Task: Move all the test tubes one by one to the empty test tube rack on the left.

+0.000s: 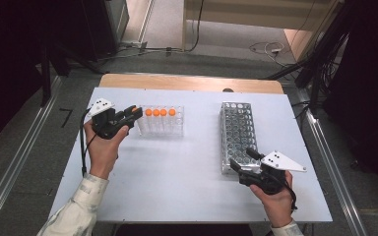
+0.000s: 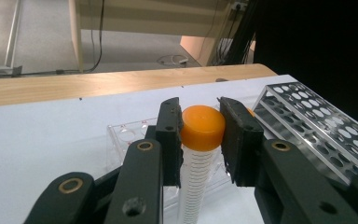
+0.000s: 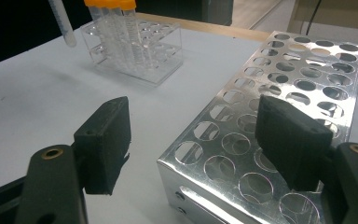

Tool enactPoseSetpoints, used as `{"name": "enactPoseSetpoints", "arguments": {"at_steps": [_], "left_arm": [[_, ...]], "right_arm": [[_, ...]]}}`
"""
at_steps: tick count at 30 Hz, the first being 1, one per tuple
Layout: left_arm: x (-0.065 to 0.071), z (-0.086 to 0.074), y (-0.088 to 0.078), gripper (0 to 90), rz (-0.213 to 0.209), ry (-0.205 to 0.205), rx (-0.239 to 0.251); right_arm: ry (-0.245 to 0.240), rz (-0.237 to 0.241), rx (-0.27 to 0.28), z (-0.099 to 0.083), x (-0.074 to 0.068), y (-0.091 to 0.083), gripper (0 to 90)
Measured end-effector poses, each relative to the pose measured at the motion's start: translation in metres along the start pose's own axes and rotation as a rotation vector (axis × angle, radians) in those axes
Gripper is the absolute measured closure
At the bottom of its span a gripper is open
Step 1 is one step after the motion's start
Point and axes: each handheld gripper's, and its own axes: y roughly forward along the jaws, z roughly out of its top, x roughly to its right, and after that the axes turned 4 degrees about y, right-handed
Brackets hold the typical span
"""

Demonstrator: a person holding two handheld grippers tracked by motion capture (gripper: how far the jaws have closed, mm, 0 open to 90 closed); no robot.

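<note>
Orange-capped tube [image 2: 201, 135]: a clear graduated centrifuge tube, upright, clamped at its cap between the fingers of the left gripper [image 2: 200, 140]; in the right gripper view its lower end hangs clear of the surface, beside the acrylic rack
Left gripper: seen in the high view [image 1: 134, 113] at the left end of the acrylic rack, held in the person's left hand [image 1: 103, 147]; fingers closed tight on the tube's cap, one pad on each side
Acrylic rack [image 1: 174, 129]: clear, on the white surface [image 1: 177, 177], left of centre; four more orange-capped tubes [image 1: 160, 113] stand upright in a row in it
Metal rack [image 1: 238, 132]: shiny perforated steel, holes empty as far as they show, well apart to the right of the acrylic rack
Right gripper [image 1: 243, 160]: held in the right hand [image 1: 275, 196] at the near end of the metal rack; fingers [image 3: 105, 140] wide apart, gripping nothing, one over the bare surface, the other above the rack's near corner
Surface: white sheet over a wooden top whose far edge shows
</note>
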Motion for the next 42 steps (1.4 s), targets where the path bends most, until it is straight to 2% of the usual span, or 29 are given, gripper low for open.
{"name": "enactPoseSetpoints", "arguments": {"at_steps": [18,30,42], "left_arm": [[-0.003,0.008,0.004,70.4,0.009,0.003,-0.003],[-0.008,0.017,0.009,70.4,0.03,0.007,-0.001],[-0.021,0.021,0.017,70.4,0.059,-0.027,0.006]], "right_arm": [[0.003,0.002,0.0,0.0,0.001,0.0,25.5],[0.004,0.002,0.005,0.0,0.002,0.0,25.5],[0.007,-0.002,0.006,0.0,0.003,0.0,25.5]]}}
